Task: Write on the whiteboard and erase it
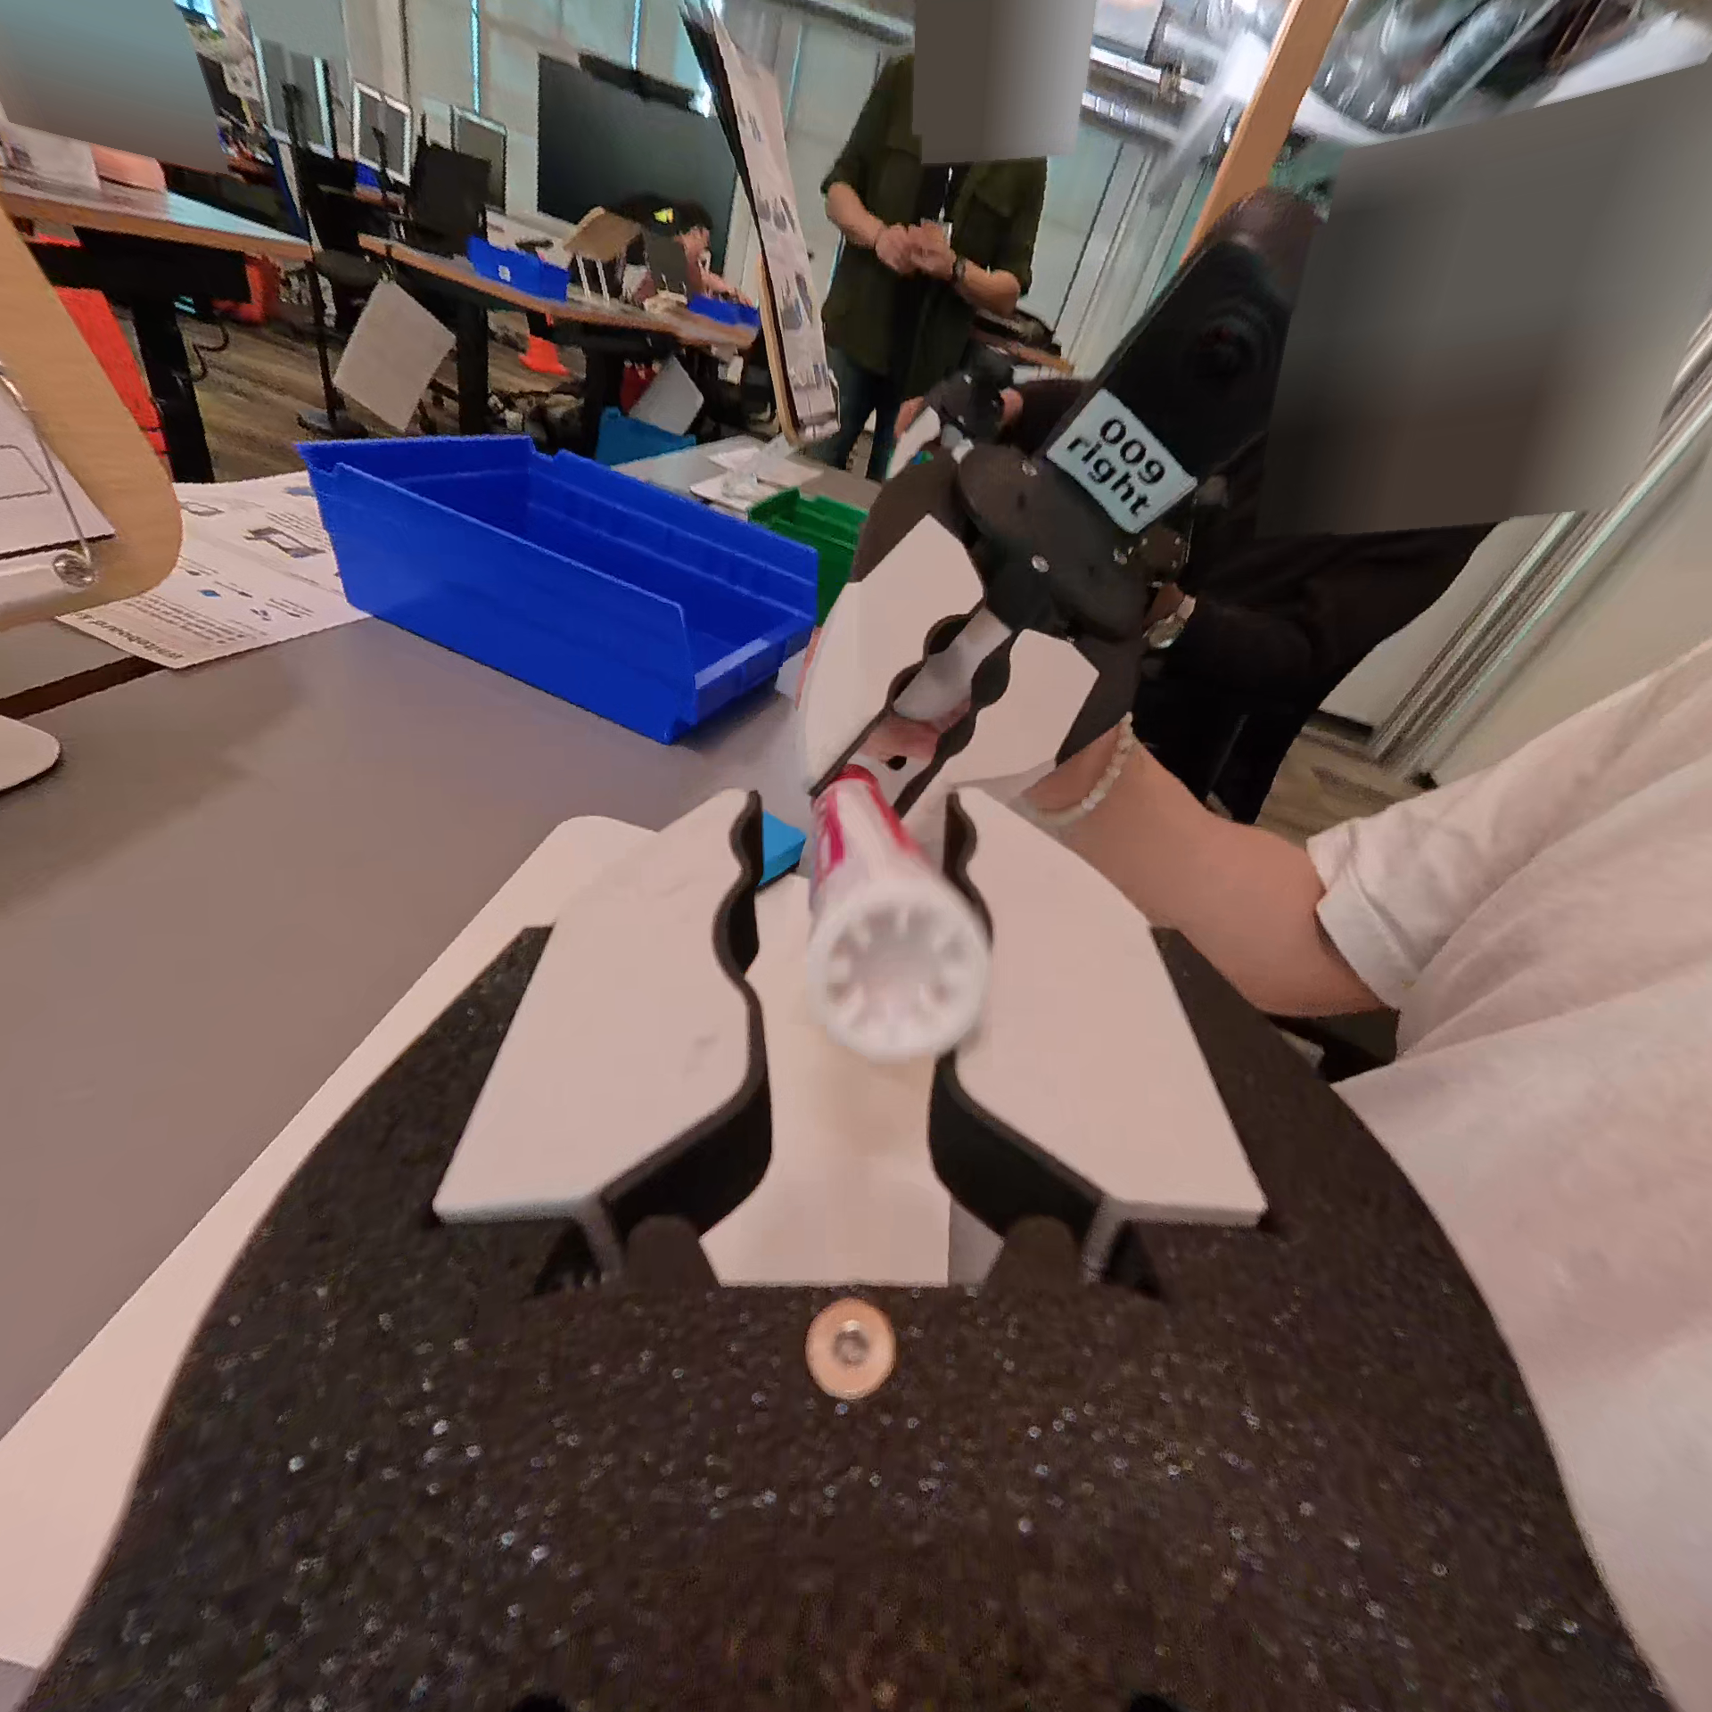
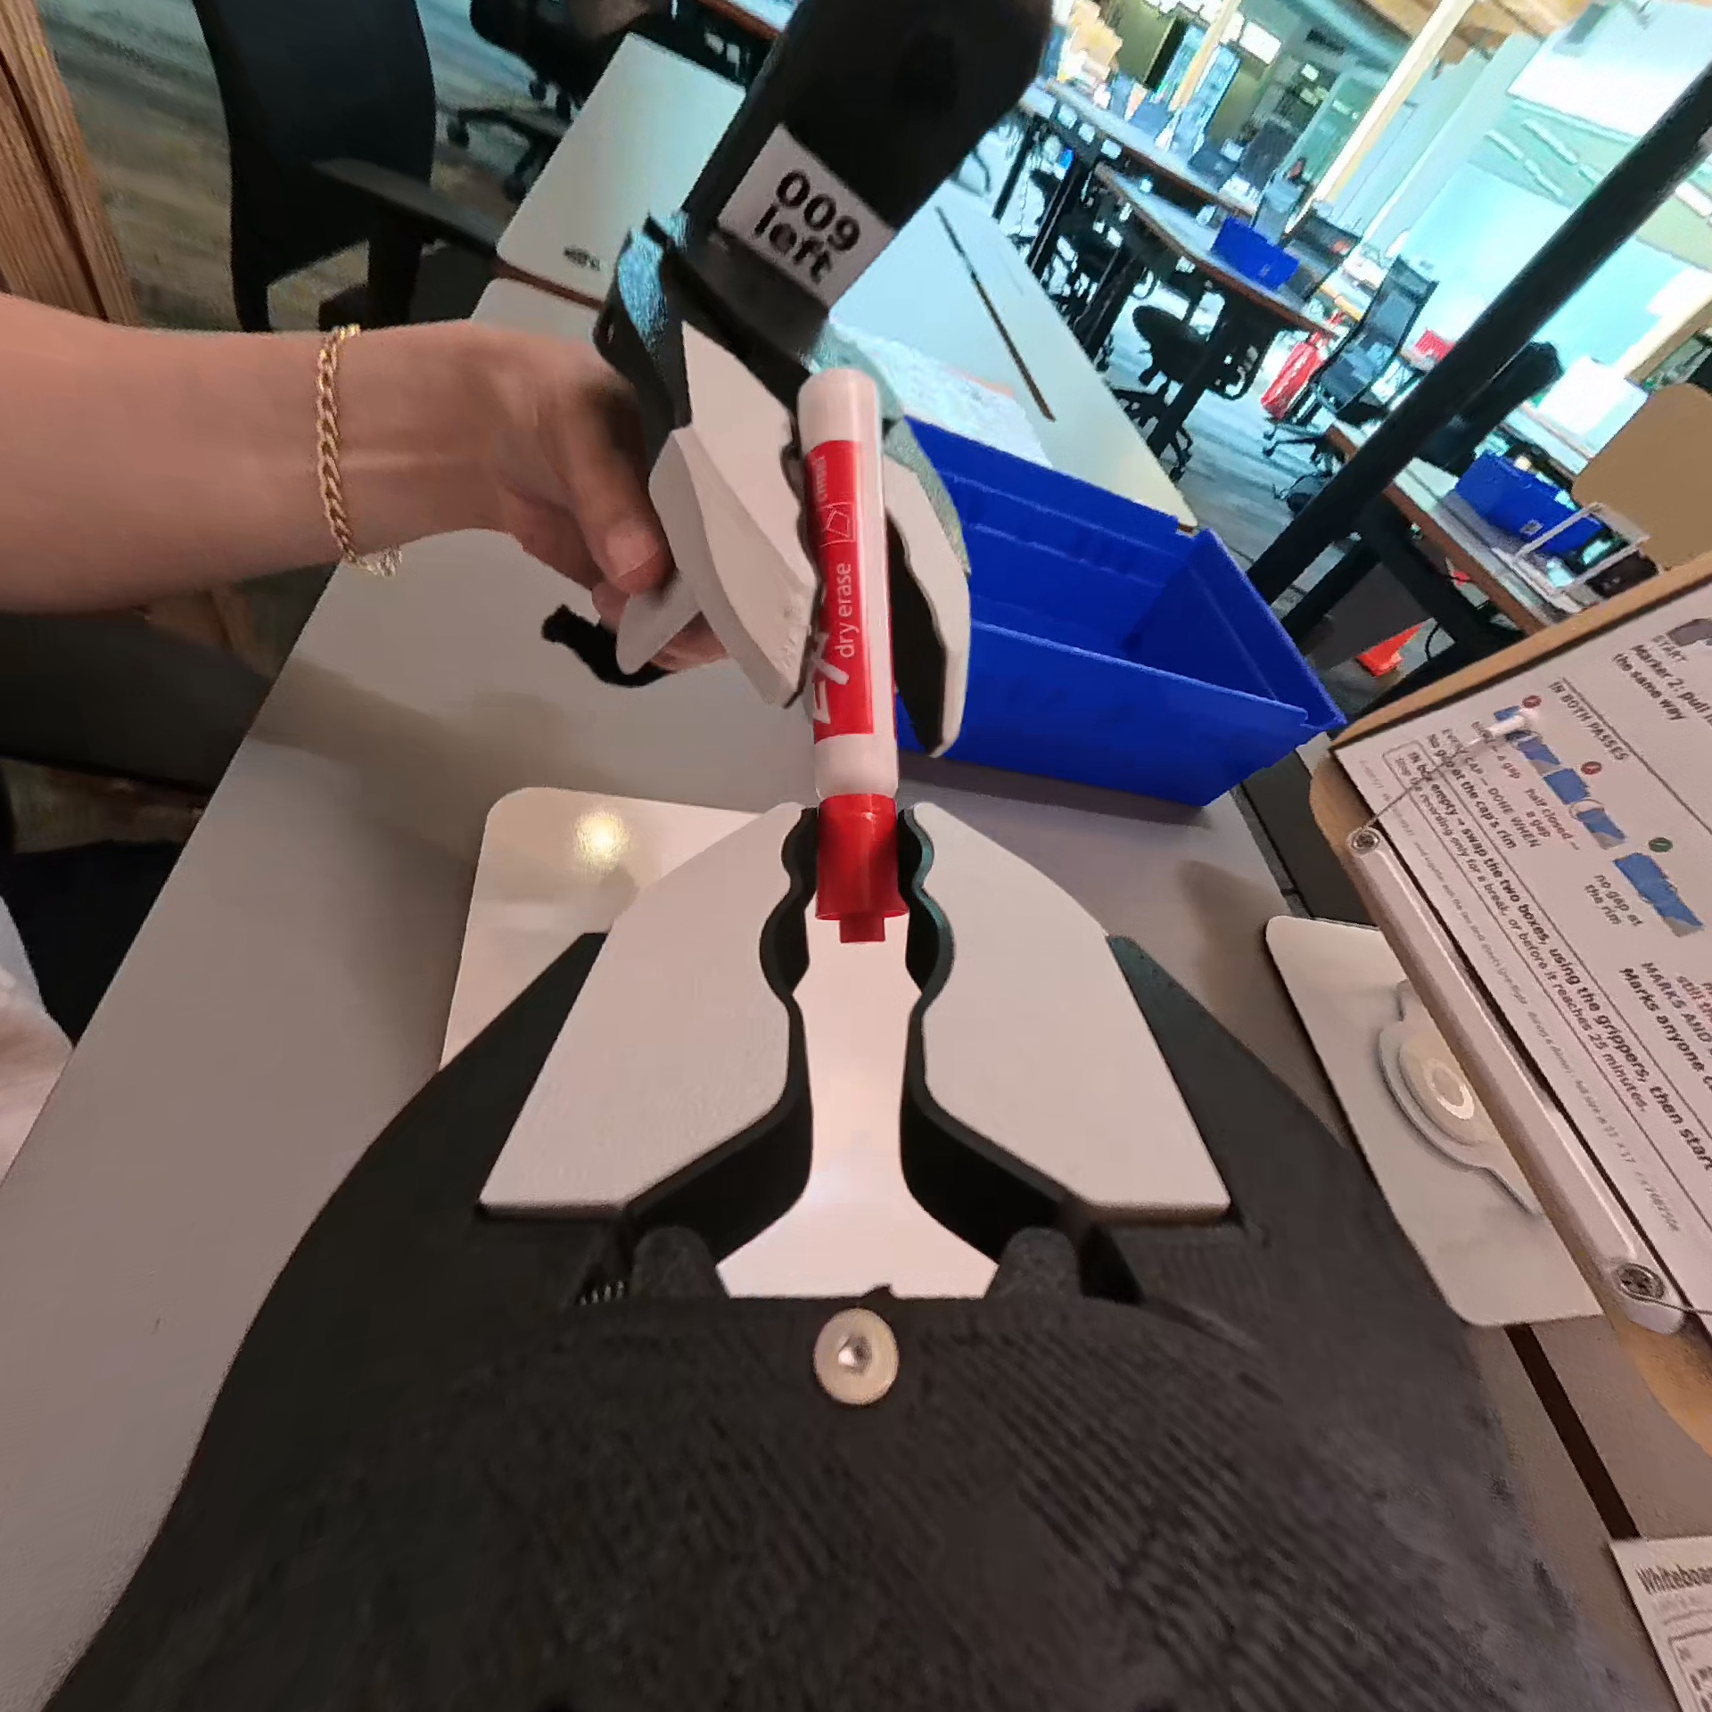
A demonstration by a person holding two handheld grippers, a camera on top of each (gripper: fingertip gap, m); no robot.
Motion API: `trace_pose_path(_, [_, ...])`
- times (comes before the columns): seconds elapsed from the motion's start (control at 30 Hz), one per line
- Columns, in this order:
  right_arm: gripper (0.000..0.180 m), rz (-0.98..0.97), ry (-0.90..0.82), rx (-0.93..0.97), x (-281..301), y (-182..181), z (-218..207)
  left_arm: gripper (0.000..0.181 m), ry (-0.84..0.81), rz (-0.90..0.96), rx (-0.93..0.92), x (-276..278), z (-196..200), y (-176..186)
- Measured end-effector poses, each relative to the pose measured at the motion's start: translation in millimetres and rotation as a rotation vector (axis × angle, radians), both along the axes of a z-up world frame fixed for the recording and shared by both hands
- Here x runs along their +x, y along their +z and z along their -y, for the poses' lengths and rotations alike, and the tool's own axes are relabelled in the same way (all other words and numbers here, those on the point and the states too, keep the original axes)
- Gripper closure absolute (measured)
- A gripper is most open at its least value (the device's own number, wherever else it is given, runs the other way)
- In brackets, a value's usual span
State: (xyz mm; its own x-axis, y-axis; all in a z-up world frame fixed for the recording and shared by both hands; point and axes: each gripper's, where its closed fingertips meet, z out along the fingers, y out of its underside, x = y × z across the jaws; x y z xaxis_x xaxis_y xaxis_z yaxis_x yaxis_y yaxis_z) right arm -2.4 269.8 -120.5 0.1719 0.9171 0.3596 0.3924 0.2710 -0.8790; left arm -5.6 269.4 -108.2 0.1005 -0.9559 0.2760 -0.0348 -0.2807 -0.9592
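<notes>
Your left hand-held gripper is squeezed tight on the white body of the marker, up in the air above the little whiteboard on the tabletop. Your right hand-held gripper is pinching the red cap, and the cap looks like it is on. So I think you are just opening the marker. The board looks clean, so writing and wiping are both left to do
</notes>
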Motion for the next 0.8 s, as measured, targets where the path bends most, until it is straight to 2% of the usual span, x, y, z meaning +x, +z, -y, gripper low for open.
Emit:
trace_pose_path(0.03, [0.163, 0.016, -0.011, 0.009, 0.6, -1.2, -1.0, 0.149, -0.008, -0.021, 0.009, 0.9, 1.1, -1.9])
trace_pose_path(0.17, [0.163, 0.050, -0.005, 0.015, 1.1, -1.6, 1.7, 0.161, 0.002, -0.063, 0.077, 1.2, 1.2, -5.6])
trace_pose_path(0.33, [0.162, 0.034, 0.010, 0.001, -1.1, -2.7, 0.7, 0.162, 0.031, -0.099, 0.140, -0.1, 0.5, -6.5])
trace_pose_path(0.43, [0.148, -0.020, 0.070, -0.089, -4.7, -4.4, 5.2, 0.162, -0.008, -0.067, 0.124, -0.6, 6.1, -3.5])
trace_pose_path(0.47, [0.149, -0.006, 0.080, -0.128, -5.1, -8.1, 5.9, 0.162, -0.013, -0.068, 0.126, -0.6, 6.8, -4.4])
trace_pose_path(0.5, [0.160, 0.024, 0.102, -0.167, -5.1, -13.3, 9.0, 0.162, -0.021, -0.084, 0.137, -0.3, 8.0, -7.1])
trace_pose_path(0.57, [0.160, 0.089, 0.086, -0.197, -3.8, -21.2, 8.3, 0.162, -0.023, -0.123, 0.157, 0.7, 8.7, -13.0])
trace_pose_path(0.73, [0.161, 0.202, 0.009, -0.096, 0.5, -27.3, 2.4, 0.162, 0.009, -0.157, 0.170, 3.6, 6.2, -17.3])
trace_pose_path(0.8, [0.160, 0.278, -0.068, 0.051, 3.8, -31.6, -5.9, 0.162, 0.044, -0.159, 0.137, 5.0, 1.6, -19.9])
